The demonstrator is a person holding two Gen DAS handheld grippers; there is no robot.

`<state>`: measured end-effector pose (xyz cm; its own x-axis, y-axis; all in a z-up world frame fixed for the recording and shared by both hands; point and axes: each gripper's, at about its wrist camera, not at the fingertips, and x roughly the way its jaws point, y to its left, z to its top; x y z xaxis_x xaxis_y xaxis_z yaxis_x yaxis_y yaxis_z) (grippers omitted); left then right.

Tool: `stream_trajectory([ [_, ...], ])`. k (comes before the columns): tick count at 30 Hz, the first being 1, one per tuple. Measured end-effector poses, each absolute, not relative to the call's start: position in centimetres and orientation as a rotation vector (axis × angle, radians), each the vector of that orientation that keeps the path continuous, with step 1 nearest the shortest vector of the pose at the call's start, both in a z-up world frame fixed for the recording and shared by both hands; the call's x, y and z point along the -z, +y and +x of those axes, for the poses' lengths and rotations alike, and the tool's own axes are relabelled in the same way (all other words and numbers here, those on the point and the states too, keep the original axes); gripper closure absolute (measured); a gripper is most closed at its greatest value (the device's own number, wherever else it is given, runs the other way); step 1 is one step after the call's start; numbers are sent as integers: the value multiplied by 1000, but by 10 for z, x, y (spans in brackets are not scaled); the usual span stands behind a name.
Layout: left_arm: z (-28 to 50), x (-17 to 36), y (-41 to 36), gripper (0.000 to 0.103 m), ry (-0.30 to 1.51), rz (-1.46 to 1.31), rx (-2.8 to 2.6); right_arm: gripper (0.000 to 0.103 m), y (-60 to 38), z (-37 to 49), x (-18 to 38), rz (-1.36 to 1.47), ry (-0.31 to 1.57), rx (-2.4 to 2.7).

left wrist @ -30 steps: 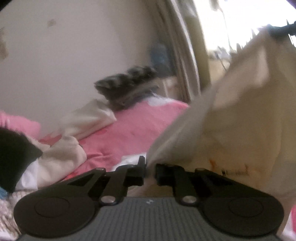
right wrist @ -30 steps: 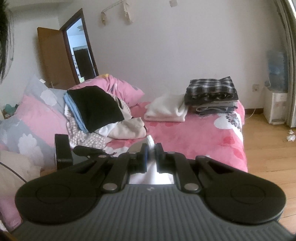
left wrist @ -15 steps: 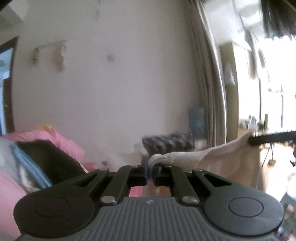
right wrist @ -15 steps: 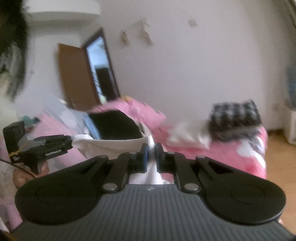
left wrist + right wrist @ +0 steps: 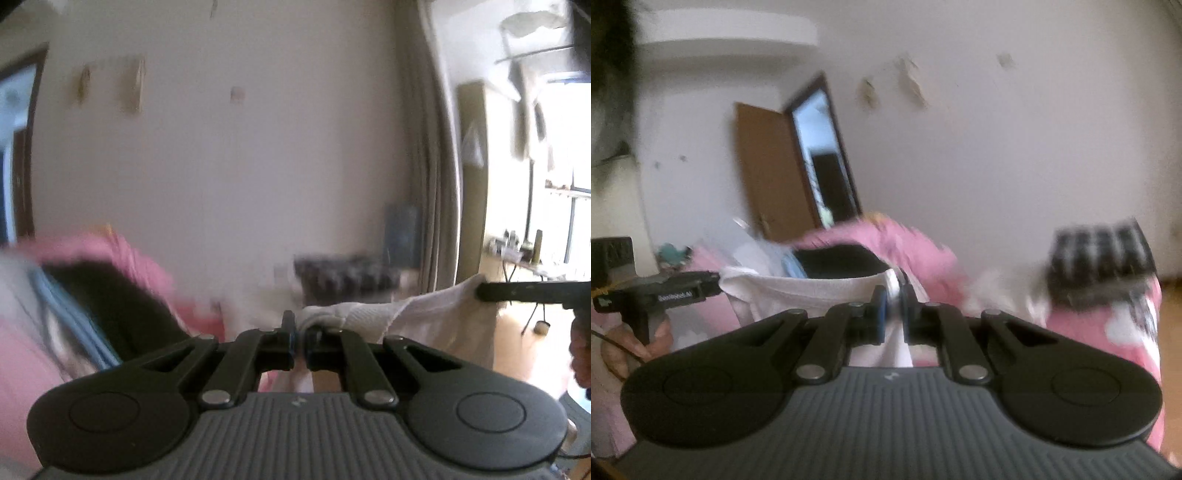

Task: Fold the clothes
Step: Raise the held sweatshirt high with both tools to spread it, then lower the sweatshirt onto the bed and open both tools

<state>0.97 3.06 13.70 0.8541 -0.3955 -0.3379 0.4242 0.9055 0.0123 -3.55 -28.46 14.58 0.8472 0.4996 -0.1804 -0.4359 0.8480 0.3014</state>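
Two hand-held grippers, one white garment stretched between, above bed.
Left wrist view: left hand-held gripper pinching bunched edge; right one grips far corner.
Right wrist view: right hand-held gripper pinching hem; pink bed beyond.
Judgement: cloth light, limp, sags; hold at corners.

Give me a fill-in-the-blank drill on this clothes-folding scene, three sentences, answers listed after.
1. The left claw and the right claw each pinch one end of a ____ cloth garment.
2. The garment's top edge is stretched ____ the two claws.
3. The dark checked folded stack rests on the ____ bedspread.

Missing words: white; between; pink
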Motion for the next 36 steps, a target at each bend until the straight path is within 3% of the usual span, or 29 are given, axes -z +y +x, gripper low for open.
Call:
stream_trajectory([
  [5, 99, -78, -22, 97, 484, 171, 404, 96, -308, 16, -113, 250, 368, -374],
  [9, 174, -68, -51, 97, 505, 194, 360, 96, -328, 69, -99, 237, 410, -282],
  [15, 233, -77, -82, 97, 446, 189, 289, 96, -349, 142, -99, 185, 383, -175],
  [19, 256, -49, -98, 93, 509, 192, 274, 96, -355, 179, -80, 157, 391, -94],
  [20, 258, -40, -97, 86, 543, 183, 275, 96, -354, 189, -69, 154, 413, -78],
  [23, 269, -7, -90, 45, 677, 134, 265, 96, -350, 217, -30, 134, 492, -35],
  [27, 268, 9, -72, 34, 759, 49, 255, 95, -346, 245, 27, 148, 638, 14],
  [30, 260, 5, -56, 32, 785, -16, 256, 89, -355, 257, 59, 241, 772, 22],
  [33, 246, -5, -41, 26, 796, -55, 253, 70, -367, 253, 69, 329, 856, 24],
  [36, 221, -21, -28, 26, 799, -70, 258, 48, -384, 229, 52, 410, 807, 32],
])
